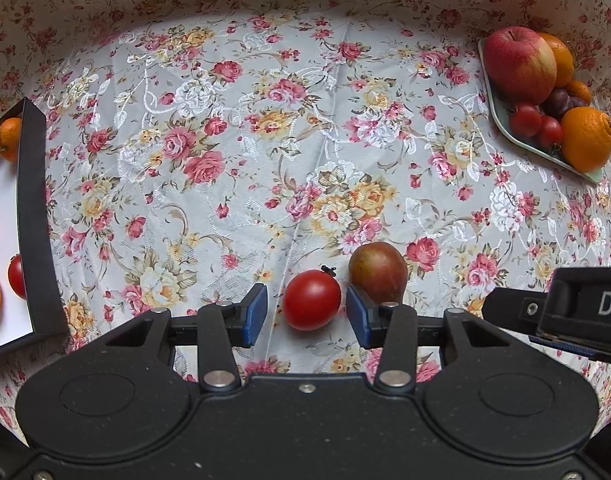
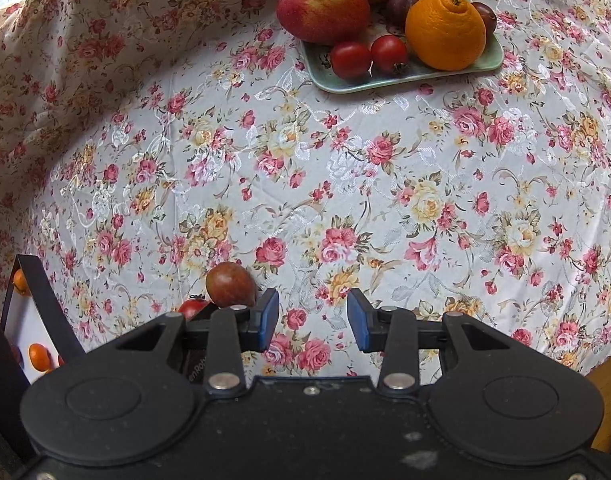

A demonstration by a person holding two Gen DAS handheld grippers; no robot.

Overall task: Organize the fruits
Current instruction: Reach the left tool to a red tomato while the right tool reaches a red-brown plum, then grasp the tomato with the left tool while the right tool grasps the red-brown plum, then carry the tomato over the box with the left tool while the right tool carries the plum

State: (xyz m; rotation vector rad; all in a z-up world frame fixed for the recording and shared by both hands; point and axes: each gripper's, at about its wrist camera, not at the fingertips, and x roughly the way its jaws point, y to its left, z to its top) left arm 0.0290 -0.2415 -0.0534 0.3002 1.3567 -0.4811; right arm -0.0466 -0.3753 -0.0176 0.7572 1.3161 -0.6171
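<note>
A red cherry tomato [image 1: 311, 300] lies on the floral cloth between the blue pads of my left gripper [image 1: 306, 314], which is open with gaps on both sides. A brownish-red pear-shaped fruit [image 1: 378, 271] rests just behind the right pad. In the right wrist view the same fruit [image 2: 230, 285] and the tomato [image 2: 192, 307] sit left of my right gripper [image 2: 312, 319], which is open over bare cloth. A pale green plate [image 2: 393, 78] holds an apple [image 2: 323, 4], oranges, plums and two tomatoes.
A black-rimmed white tray [image 1: 33, 216] at the left holds small oranges [image 1: 8, 138] and a tomato. The green plate [image 1: 501, 120] sits far right in the left wrist view. My right gripper's body [image 1: 577, 312] shows at the right edge. Floral cloth covers the table.
</note>
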